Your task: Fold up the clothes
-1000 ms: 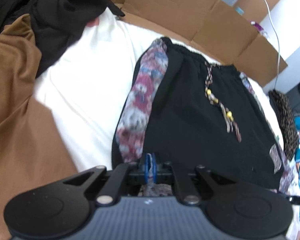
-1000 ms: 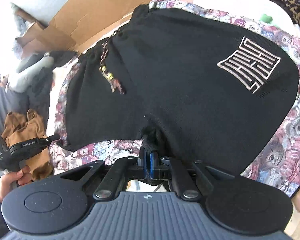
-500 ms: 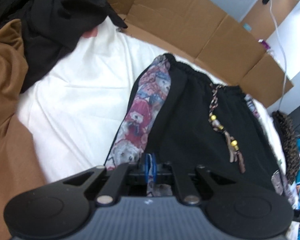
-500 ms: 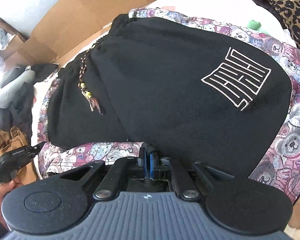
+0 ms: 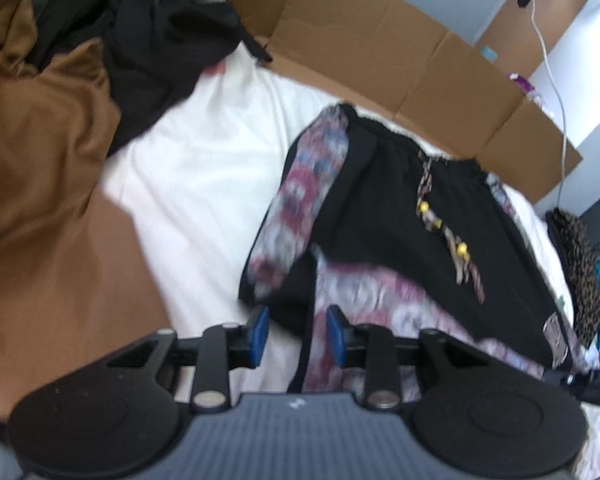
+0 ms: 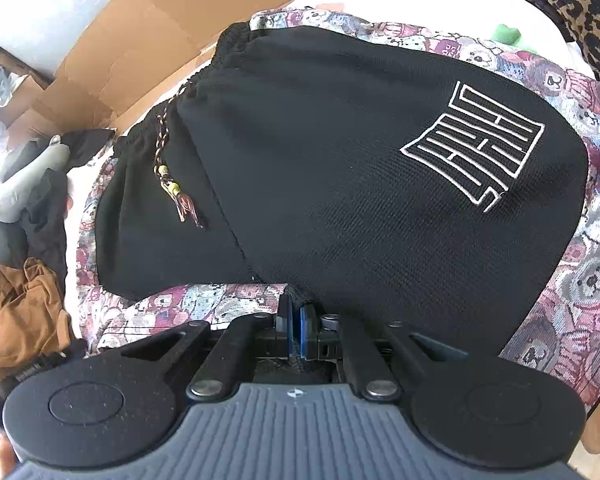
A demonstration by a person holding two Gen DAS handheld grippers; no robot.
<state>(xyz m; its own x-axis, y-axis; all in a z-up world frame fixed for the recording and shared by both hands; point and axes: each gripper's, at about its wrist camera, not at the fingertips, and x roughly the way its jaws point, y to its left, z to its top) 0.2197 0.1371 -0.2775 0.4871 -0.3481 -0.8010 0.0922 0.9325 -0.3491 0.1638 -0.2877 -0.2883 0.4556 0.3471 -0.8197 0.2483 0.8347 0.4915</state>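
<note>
1. Your shorts (image 6: 340, 152) are spread out on the white bed sheet (image 5: 204, 168): black panels, teddy-bear print down the sides and along the hem, waistband toward the far edge of the bed where the cardboard (image 5: 380, 52) lines it.
2. Your left claw (image 5: 296, 334) has just been opening. Its blue pads (image 5: 259, 330) stand apart now, and the printed hem of the left leg lies between them, but neither pad presses on it. That view is pretty blurry, so I can't tell if the cloth brushes the right-hand pad.
3. Your right claw (image 6: 296, 330) is pinched closed on the shorts, with a bit of black fabric bunched between the pads right at the crotch end, near edge of the bed.
4. The braided drawstring (image 6: 168, 172) with yellow beads lies on the black front, trailing down from the waistband.
5. A white maze-like square logo (image 6: 476, 140) sits on the right leg.
6. Over at the left side of the bed there's a heap: brown garment (image 5: 40, 152) and black clothes (image 5: 152, 52) behind it.
7. On the right side, a leopard-print piece (image 6: 572, 8) lies just beside the shorts.
</note>
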